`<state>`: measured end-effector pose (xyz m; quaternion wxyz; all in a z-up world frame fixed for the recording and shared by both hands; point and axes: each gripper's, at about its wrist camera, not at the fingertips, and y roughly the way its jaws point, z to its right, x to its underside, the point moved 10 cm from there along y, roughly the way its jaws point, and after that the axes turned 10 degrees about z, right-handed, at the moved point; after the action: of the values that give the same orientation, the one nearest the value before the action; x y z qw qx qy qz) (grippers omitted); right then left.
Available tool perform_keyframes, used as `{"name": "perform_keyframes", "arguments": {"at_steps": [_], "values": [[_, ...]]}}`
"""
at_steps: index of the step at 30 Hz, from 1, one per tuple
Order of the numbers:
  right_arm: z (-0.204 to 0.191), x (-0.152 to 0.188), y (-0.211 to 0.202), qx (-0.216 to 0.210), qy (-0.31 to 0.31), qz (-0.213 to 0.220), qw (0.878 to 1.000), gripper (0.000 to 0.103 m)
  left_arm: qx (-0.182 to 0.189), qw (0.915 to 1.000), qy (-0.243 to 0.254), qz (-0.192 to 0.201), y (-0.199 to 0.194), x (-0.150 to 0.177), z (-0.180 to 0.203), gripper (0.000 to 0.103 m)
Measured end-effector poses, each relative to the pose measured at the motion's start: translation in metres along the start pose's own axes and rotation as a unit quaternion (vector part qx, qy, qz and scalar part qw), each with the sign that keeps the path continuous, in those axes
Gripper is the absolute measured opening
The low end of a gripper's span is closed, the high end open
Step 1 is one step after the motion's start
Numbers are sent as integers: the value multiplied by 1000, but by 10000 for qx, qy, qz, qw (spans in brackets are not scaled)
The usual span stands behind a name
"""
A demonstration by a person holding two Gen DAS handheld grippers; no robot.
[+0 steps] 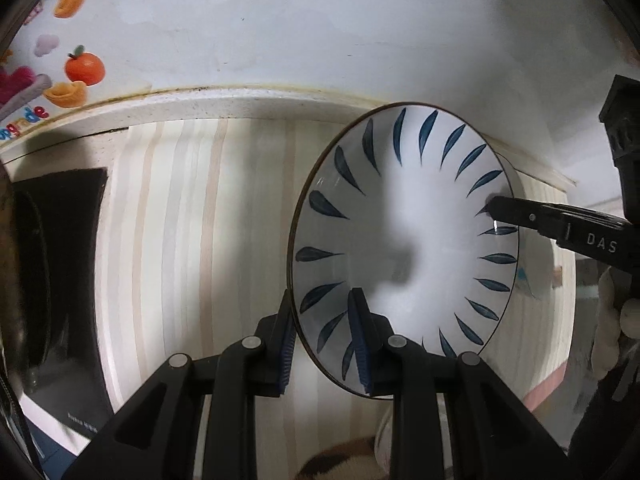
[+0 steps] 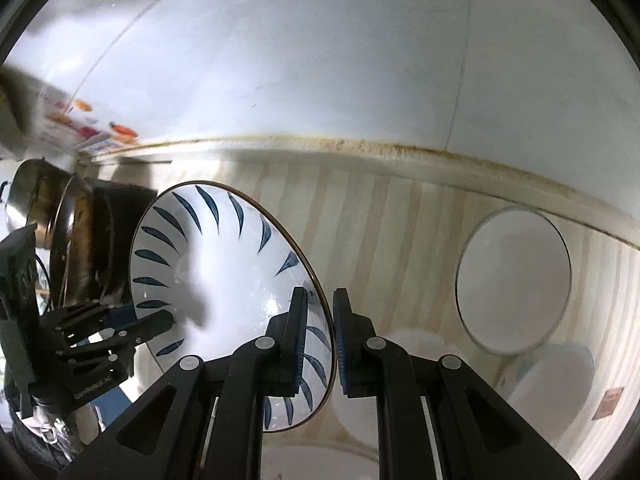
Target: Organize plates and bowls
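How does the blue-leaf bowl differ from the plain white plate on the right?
The blue-leaf bowl has dark blue leaf strokes round its inside; the plain white plate has none. The bowl is held off the striped mat, tilted, its rim pinched by the left tongs and right tongs; nothing grips the plate, which lies flat on the mat. Both are round, white and dark-rimmed.

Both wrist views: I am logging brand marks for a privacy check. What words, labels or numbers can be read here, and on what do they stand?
"DAS": white letters on the right gripper, seen in the left wrist view.
"gnde": end of a coloured word on the fruit sticker on the wall; the rest is cut off.
Small print on the black appliance: too small to read.
Raised lettering on the left gripper: too blurred to read.
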<state>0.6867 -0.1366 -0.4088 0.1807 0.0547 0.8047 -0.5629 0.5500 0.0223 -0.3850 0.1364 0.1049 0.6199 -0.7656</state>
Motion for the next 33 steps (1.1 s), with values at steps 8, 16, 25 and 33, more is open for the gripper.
{"name": "perform_keyframes", "arguments": {"at_steps": [8,16,25,33], "values": [[-7,66,-44,-130,20,-56,9999,15,147,9996,234,60,-38,47,22,23],[21,160,-74,-225,463,-228,9984,15,379,9972,533,-376,-25,117,57,23],[61,252,-70,-280,1085,-459,9926,15,338,9917,862,-886,8,169,86,23],[86,286,-52,-202,1298,-540,9899,15,244,9900,882,-1071,30,186,91,23]]}}
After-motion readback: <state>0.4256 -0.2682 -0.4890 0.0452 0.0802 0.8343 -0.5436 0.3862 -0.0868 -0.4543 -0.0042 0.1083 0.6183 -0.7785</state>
